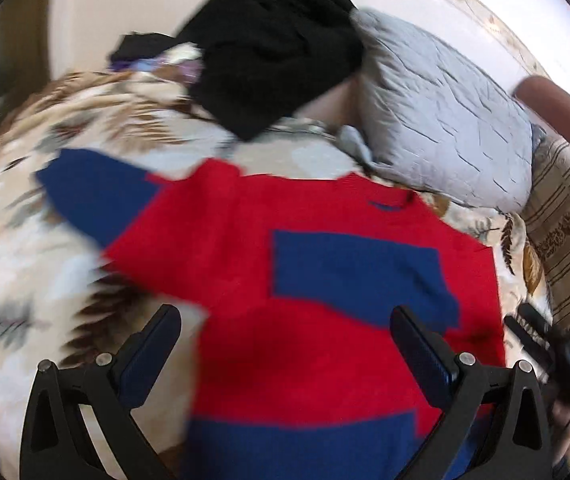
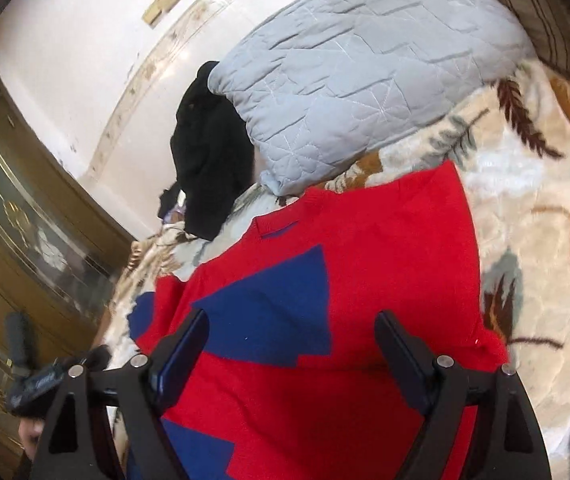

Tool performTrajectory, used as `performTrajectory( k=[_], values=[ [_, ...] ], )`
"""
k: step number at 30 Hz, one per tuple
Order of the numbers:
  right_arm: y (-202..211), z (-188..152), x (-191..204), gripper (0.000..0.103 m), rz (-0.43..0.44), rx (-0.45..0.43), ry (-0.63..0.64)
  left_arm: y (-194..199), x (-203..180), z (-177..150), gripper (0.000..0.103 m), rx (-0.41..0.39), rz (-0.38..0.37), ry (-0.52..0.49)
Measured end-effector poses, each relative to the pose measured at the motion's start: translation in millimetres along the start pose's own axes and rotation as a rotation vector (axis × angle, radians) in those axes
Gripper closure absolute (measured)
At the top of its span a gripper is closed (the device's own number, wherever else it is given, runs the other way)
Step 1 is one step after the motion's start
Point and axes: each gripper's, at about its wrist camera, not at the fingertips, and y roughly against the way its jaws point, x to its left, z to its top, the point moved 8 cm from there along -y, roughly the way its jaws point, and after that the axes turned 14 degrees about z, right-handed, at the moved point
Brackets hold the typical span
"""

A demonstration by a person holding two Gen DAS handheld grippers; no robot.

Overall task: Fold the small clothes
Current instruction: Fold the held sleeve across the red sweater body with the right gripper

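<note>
A red sweater (image 1: 325, 340) with blue sleeves and a blue hem lies flat on a leaf-patterned blanket (image 1: 45, 260). One blue sleeve (image 1: 357, 268) is folded across its chest, and the other blue sleeve (image 1: 93, 196) spreads out to the left. My left gripper (image 1: 285, 312) hovers open over the sweater's lower body with nothing between its fingers. In the right wrist view the sweater (image 2: 385, 260) fills the middle with the folded sleeve (image 2: 277, 312) on it. My right gripper (image 2: 292, 316) stands wide open above it, holding nothing.
A black garment (image 1: 277, 52) is heaped at the head of the bed beside a grey quilted pillow (image 1: 445, 120). A striped cushion (image 1: 565, 220) and a person's arm (image 1: 557, 108) are at the right. A wooden glass-fronted cabinet (image 2: 13, 220) stands past the bed's left side.
</note>
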Motion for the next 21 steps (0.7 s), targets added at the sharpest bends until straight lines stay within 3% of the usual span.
performTrajectory(
  k=[3, 5, 6, 7, 8, 10, 11, 13, 16, 18, 21],
  values=[
    [2, 10, 1, 0.016, 0.044, -0.038, -0.044, -36, -20, 8, 0.011, 0.114, -0.033, 0.038],
    [8, 14, -4, 0.016, 0.053, -0.062, -0.082, -71, -23, 0, 0.029, 0.232, -0.020, 0.105],
    [12, 18, -11, 0.016, 0.048, -0.077, -0.122, -91, -18, -8, 0.063, 0.305, 0.014, 0.143],
    [15, 20, -17, 0.016, 0.046, -0.091, -0.157, -99, -13, -11, 0.085, 0.326, 0.048, 0.165],
    [21, 22, -24, 0.016, 0.048, -0.110, -0.198, -97, -9, -8, 0.090, 0.298, 0.044, 0.193],
    [36, 29, -39, 0.016, 0.041, -0.163, -0.265, -78, -12, 3, 0.095, 0.206, 0.044, 0.175],
    [44, 33, -45, 0.016, 0.027, -0.190, -0.284, -59, -14, 9, 0.095, 0.113, 0.071, 0.147],
    [56, 40, -56, 0.016, -0.010, -0.228, -0.303, -42, -15, 6, 0.095, 0.029, 0.106, 0.116],
    [59, 47, -68, 0.015, -0.083, -0.237, -0.277, -80, -12, -25, 0.094, 0.113, 0.182, 0.049],
    [50, 49, -74, 0.015, -0.127, -0.185, -0.245, -77, -14, -27, 0.094, 0.049, 0.184, 0.023],
    [32, 54, -87, 0.015, -0.175, -0.110, -0.216, -76, -15, -30, 0.093, 0.020, 0.185, 0.001]
  ],
)
